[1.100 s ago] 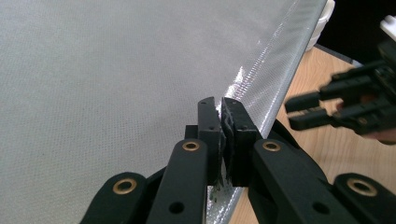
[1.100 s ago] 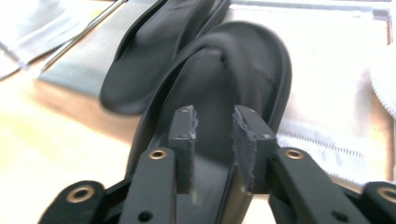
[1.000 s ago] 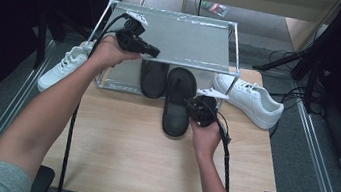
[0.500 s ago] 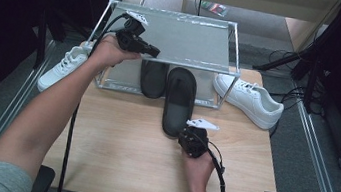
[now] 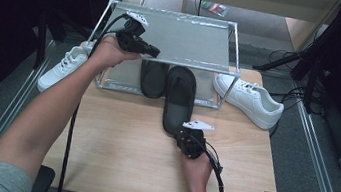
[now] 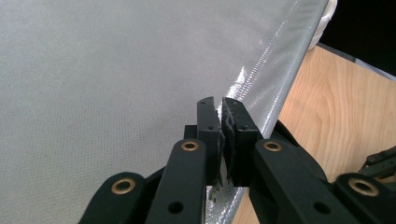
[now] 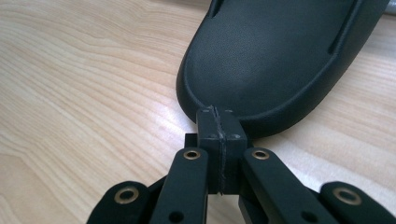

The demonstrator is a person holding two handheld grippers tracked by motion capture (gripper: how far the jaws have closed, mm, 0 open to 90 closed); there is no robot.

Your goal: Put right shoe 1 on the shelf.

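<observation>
High view: the left gripper point(image 5: 152, 51) pinches the rack point(image 5: 215, 69) front edge; keep it steady. The slipper point(image 5: 179, 97) lies half under the rack.

Right gripper view: the right gripper point(image 7: 219, 116), jaws closed empty, apparently touches the slipper point(image 7: 275, 56) heel; push straight in.

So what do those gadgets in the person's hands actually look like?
Each hand holds a black gripper, left and right, with a small grey three-cornered plate on top and a black cable trailing back. The jaws are flat black blocks on hinged black links with brass-coloured rivets. A grey sleeve shows at the left arm.
</observation>
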